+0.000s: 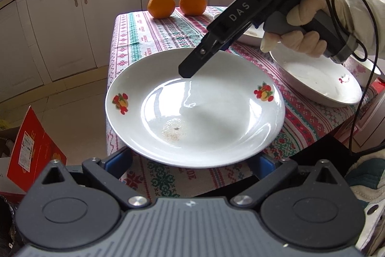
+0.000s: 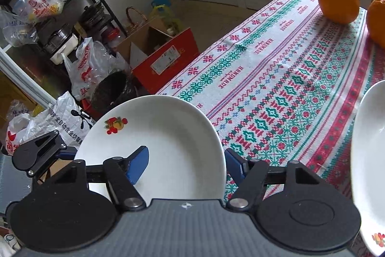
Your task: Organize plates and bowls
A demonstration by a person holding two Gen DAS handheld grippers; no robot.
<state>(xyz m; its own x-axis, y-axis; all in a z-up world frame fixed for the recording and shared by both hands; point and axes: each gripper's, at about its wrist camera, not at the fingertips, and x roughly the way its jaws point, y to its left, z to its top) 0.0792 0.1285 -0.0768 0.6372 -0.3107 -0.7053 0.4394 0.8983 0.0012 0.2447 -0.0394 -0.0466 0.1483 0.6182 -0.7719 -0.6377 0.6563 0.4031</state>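
One white glazed fruit-print plate (image 1: pixel 195 110) | slick, brittle: pinch rim | left gripper (image 1: pixel 192 160) agape, empty | right gripper (image 2: pixel 186 164) straddling rim, unclosed

The near rim of the big plate (image 1: pixel 195 112) hides the fingertips of the left hand-held gripper (image 1: pixel 192 160), so you cannot tell if they touch the plate. In the right wrist view, the second plate (image 2: pixel 368 160) is cut off by the right edge. One orange (image 2: pixel 377 21) is cut off there too. A third white dish (image 1: pixel 250 36) sits behind the right hand-held gripper (image 1: pixel 190 69), mostly hidden. The writing on the red box (image 2: pixel 166 59) label is too small to read.
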